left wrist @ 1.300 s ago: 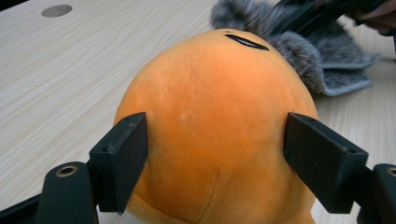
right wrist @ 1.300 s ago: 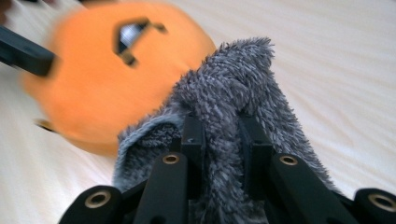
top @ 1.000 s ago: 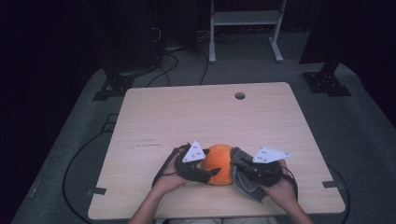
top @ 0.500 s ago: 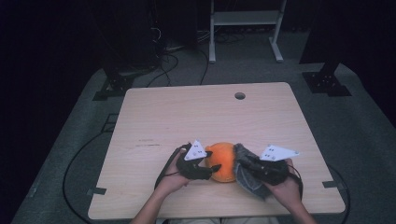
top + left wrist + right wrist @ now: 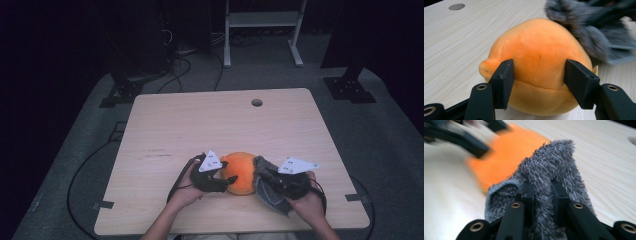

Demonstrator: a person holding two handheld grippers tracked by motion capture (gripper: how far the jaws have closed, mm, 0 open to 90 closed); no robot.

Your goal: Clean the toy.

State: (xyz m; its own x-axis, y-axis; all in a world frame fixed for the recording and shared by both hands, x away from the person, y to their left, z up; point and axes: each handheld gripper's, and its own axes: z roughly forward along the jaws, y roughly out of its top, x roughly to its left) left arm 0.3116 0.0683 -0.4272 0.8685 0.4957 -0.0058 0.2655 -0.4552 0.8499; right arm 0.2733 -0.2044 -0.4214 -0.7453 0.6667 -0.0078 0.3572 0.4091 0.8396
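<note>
From the high view, the toy, a round orange plush, sits on the table near the person's edge, between the two grippers. The left gripper is at its left side and the right gripper at its right, with a grey cloth bunched against the toy. In the left gripper view, the toy rests on the wood, and the black jaws stand on either side of its near face, their pads touching or just dimpling the plush; those jaws have just been closing in on the toy, which sits between them, so the left grip looks made. The cloth lies over the toy's far upper side. In the right gripper view, the jaws are pressed tight on a fold of the cloth, pinching it, with the blurred toy just beyond. Judging from this, the work is wiping or wrapping the toy: steadying it and gripping the cloth look done; most of the orange surface is bare, so passing the cloth over it is largely left.
</note>
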